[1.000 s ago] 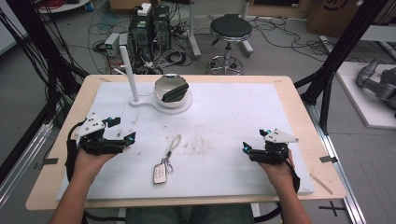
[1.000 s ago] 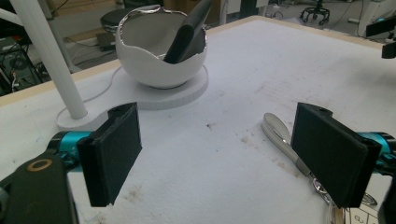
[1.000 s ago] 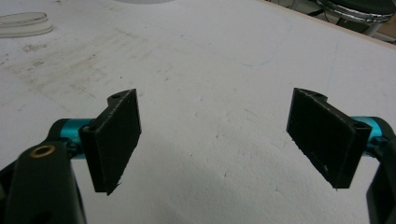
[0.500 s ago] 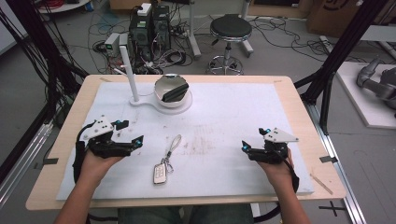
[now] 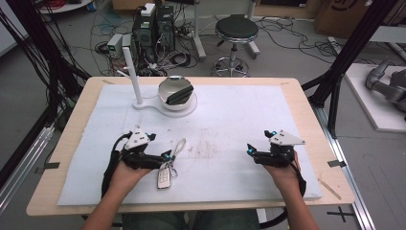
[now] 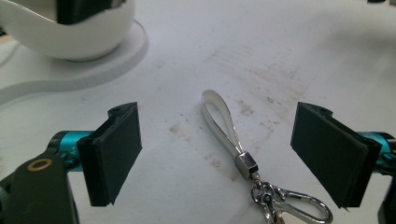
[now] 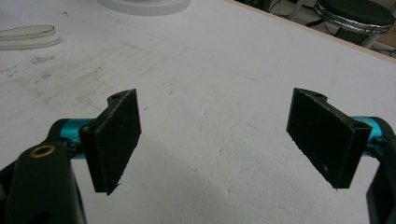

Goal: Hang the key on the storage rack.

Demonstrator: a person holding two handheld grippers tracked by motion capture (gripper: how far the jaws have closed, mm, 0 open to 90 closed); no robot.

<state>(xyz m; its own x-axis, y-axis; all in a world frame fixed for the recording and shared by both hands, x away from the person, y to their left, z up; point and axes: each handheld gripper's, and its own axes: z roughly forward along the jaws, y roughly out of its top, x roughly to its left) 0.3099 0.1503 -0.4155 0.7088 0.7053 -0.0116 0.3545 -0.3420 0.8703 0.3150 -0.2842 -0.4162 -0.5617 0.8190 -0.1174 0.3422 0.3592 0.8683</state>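
Item: key fob with strap (image 5: 168, 167), lying flat on the white mat (image 5: 230, 120) that covers the table (image 5: 297, 91), near the person's edge and left of centre. Parts, far end to near end: pale strap loop (image 6: 223, 122), metal ferrule (image 6: 247, 163), swivel clasp (image 6: 289, 205), then the fob body (image 5: 163, 178). Long axis: runs away from the person, the loop end tipped slightly to the right in the high view.

Left gripper (image 5: 165, 155): fingers (image 6: 114, 154) spread wide, holding nothing. The strap lies between them in the left gripper view, nearer the right-hand finger than the left-hand one, with the clasp at the frame's bottom edge. The gripper appears to hover just above the mat; contact cannot be judged from this angle.

Right gripper (image 5: 250, 151): fingers (image 7: 114, 144) likewise spread and empty, over bare mat, well apart from the fob.

Other: white bowl (image 5: 174, 93) on a white stand with an upright post (image 5: 133, 76), at the far side of the mat.

Assessment: the left hand is much the nearer. The fingers straddle the strap across its long axis, so closing there would likely pinch the strap or ferrule.
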